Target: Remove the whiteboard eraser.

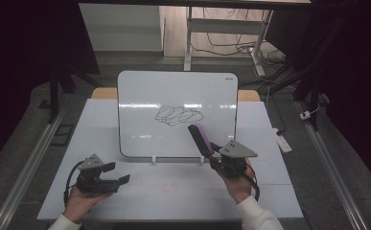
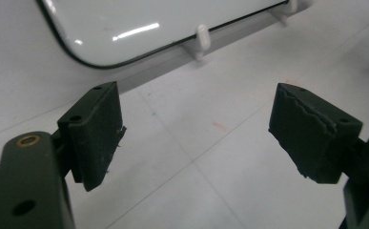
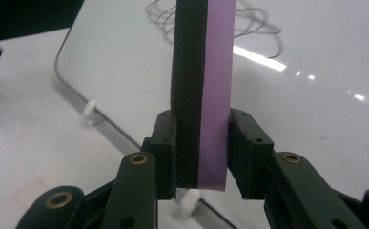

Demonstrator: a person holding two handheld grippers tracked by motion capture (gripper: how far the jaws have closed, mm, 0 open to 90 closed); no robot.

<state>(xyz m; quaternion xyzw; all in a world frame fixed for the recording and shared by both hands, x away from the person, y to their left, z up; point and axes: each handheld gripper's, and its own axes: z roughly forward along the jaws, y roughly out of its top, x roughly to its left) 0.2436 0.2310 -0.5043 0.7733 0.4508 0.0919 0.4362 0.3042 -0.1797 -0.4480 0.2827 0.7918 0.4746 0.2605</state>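
The flat foam eraser block (image 3: pixel 203 90) is purple on one face, black on the other. The glossy white rectangular board (image 1: pixel 140 96) has a thin black border and black scribbled loops (image 1: pixel 178 115).

White table (image 1: pixel 173 191) under my fingers, its top crossed by thin seam lines, with a faint reddish smudge (image 2: pixel 220 126) on the bare surface just ahead of my left fingers. A whiteboard (image 1: pixel 140 124) stands propped on the table beyond both sets of fingers, resting on two small white feet (image 2: pixel 201 39), black scribble (image 1: pixel 178 115) across its middle.
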